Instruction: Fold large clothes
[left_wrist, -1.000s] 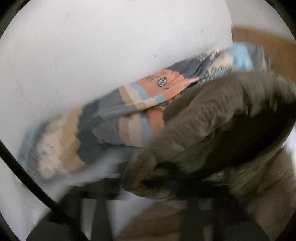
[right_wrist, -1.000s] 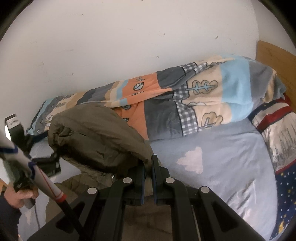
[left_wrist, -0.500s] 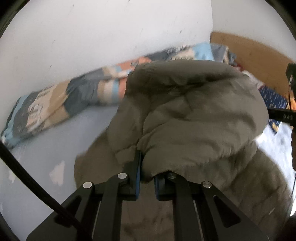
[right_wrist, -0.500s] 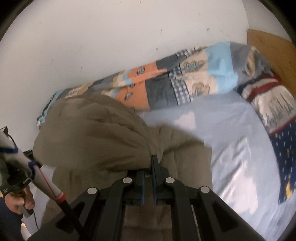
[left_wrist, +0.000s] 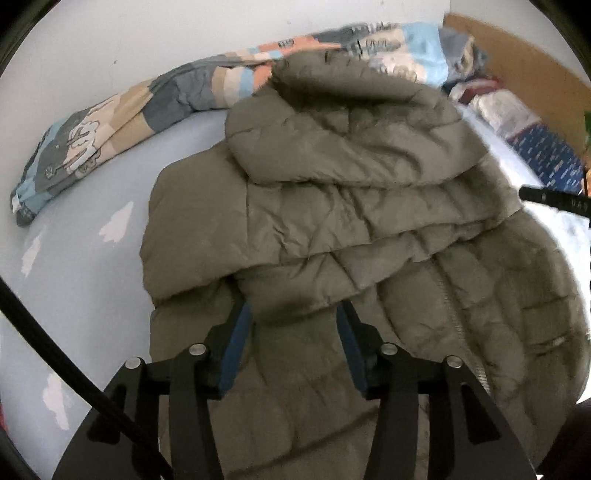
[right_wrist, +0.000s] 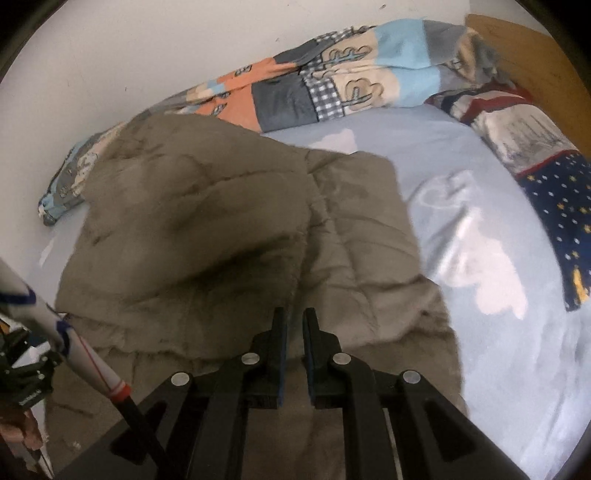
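An olive-green puffer jacket (left_wrist: 351, 206) lies spread on a bed (right_wrist: 461, 229) covered with a pale blue sheet, its upper part folded down toward the near edge over the lower part. A patchwork quilt (right_wrist: 332, 74) in orange, grey, blue and cream is bunched along the far side against the white wall (left_wrist: 147, 40). A pillow (right_wrist: 546, 173) with red stripes and a navy, star-dotted panel lies at the far right by the wooden headboard (right_wrist: 524, 55).

The left tool (left_wrist: 291, 314) has just been opening: its blue-padded jaws now stand apart on either side of the near edge of the folded jacket layer, and the pads do not appear to press the fabric. The right tool (right_wrist: 293, 321) is over the near part of the jacket with its jaws almost together, only a narrow slit between the pads; jacket fabric shows through that slit, but whether any is pinched cannot be told. In the right wrist view, a hand (right_wrist: 16, 432) shows at the near left edge, beside the left tool's black frame.
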